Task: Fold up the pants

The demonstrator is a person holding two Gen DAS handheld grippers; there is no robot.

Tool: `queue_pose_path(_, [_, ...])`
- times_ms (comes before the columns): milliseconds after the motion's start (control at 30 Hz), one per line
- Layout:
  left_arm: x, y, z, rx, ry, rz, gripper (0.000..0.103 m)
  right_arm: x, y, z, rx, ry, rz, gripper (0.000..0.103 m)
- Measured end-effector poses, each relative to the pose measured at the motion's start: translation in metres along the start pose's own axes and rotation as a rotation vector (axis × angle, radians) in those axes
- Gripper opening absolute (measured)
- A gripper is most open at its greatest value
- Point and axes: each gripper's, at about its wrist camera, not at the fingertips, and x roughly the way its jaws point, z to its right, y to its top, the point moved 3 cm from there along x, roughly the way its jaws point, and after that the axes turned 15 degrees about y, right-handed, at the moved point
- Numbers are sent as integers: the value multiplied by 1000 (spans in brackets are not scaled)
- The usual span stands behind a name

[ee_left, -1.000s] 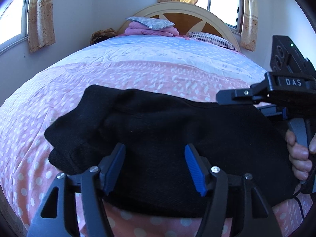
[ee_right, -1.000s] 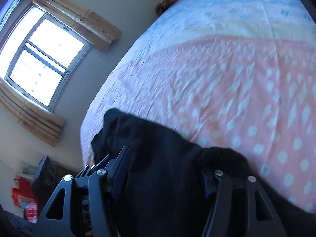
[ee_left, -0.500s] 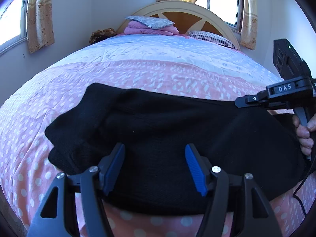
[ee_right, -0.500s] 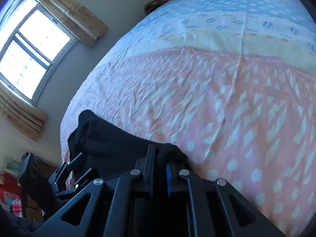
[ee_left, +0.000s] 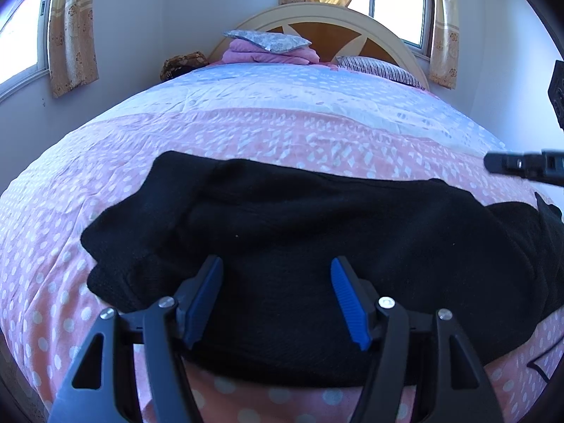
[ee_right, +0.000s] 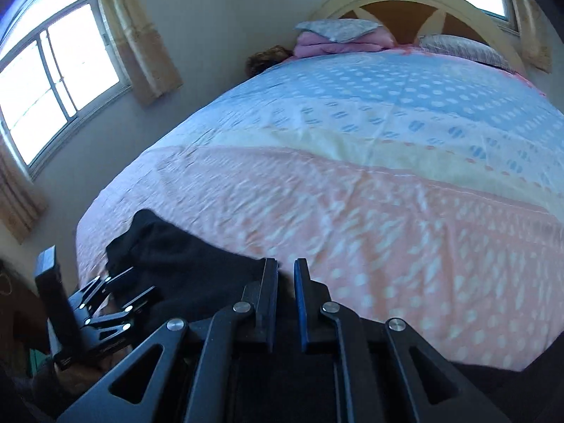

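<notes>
A bed covered in pink-and-blue dotted bedding is backed by an arched headboard; curtained windows are brightly lit by daylight.

Setting: bedroom in a home.

- Bed, large, filling most of both views; cover in pink, pale yellow and blue bands with white dots and dashes.
- Headboard, arched, cream frame with brown wood panels, against the far wall.
- Folded pink bedding stacked at the head, a grey patterned pillow on top.
- Striped pillow beside the stack.
- Windows on the side wall and behind the headboard, daylight coming in.
- Curtains, beige with a floral print, drawn aside.
- Walls plain and pale.
</notes>
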Motion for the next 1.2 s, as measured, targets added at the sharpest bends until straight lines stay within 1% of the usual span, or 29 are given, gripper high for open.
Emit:
queue_pose_path(33, [0, 0, 0, -1, -1, 0, 67, 13, -4, -9, -16, 35, -36, 8])
queue_pose_path(67, [0, 0, 0, -1, -1, 0, 67, 28, -9, -13, -26, 22, -72, 8])
queue_pose_path(100, [0, 0, 0, -1, -2, 0, 67, 40, -15, -10, -22, -43, -103, 8])
queue_pose_path(133, [0, 0, 0, 0, -2, -1, 67, 52, -18, 2, 4, -131, -131, 8])
queue_pose_path(167, [0, 0, 0, 3, 2, 0, 67, 60, -21, 19, 62, -186, -132, 9])
queue_pose_path(200, [0, 0, 0, 5, 4, 1, 67, 59, -20, 29, 114, -160, -83, 9])
queue_pose_path(267, [0, 0, 0, 6, 5, 0, 67, 45, -16, 43, 203, -118, -22, 8])
queue_pose_path(300, [0, 0, 0, 4, 3, 0, 67, 30, -12, 47, 234, -131, 30, 11])
queue_pose_path(333, [0, 0, 0, 3, 3, 0, 67, 11, -8, 48, 240, -149, 97, 12])
queue_pose_path(367, [0, 0, 1, 3, 3, 1, 67, -17, -5, 56, 245, -156, 181, 12])
queue_pose_path(400, [0, 0, 1, 2, 3, 1, 67, -38, -3, 63, 261, -160, 235, 12])
queue_pose_path(433, [0, 0, 1, 0, 2, 2, 67, -68, -3, 77, 299, -172, 302, 12])
queue_pose_path(467, [1, 0, 1, -3, -1, 2, 67, -92, -3, 91, 336, -191, 350, 13])
queue_pose_path(500, [1, 0, 0, -4, -1, 1, 67, -119, -6, 110, 381, -233, 394, 18])
queue_pose_path(533, [1, 0, 1, -3, 0, 1, 67, -143, -10, 128, 423, -285, 415, 34])
queue_pose_path(567, [1, 0, 1, -3, 0, 1, 67, -169, -17, 152, 477, -353, 431, 43])
queue_pose_path(600, [1, 0, 1, -1, 2, 1, 67, -189, -23, 167, 511, -395, 446, 57])
queue_pose_path(633, [1, 0, 1, -1, 2, 1, 67, -208, -30, 189, 552, -442, 459, 59])
queue_pose_path(700, [1, 0, 1, -3, 1, -1, 68, -232, -37, 224, 612, -505, 442, 59])
queue_pose_path(767, [1, 0, 2, -1, 5, -1, 68, -244, -44, 252, 669, -560, 405, 59])
queue_pose_path(800, [1, 0, 2, 1, 6, -1, 68, -243, -49, 267, 696, -592, 377, 59])
queue_pose_path(900, [1, 0, 2, 1, 7, -2, 68, -232, -53, 300, 754, -599, 289, 59])
queue_pose_path(933, [1, 0, 2, 1, 7, -1, 68, -225, -54, 308, 775, -622, 252, 59])
queue_pose_path(967, [1, 0, 2, 2, 7, -1, 68, -219, -54, 312, 780, -651, 215, 59])
queue_pose_path(1033, [1, 0, 2, 1, 7, -1, 68, -205, -50, 314, 774, -736, 130, 59])
queue_pose_path(1100, [1, 0, 2, 0, 6, -1, 68, -201, -47, 309, 770, -801, 88, 58])
queue_pose_path(1167, [2, 0, 1, -1, 5, 1, 68, -204, -49, 306, 771, -854, 71, 36])
queue_pose_path(1200, [2, 0, 1, -2, 4, 2, 68, -208, -51, 307, 774, -857, 78, 24])
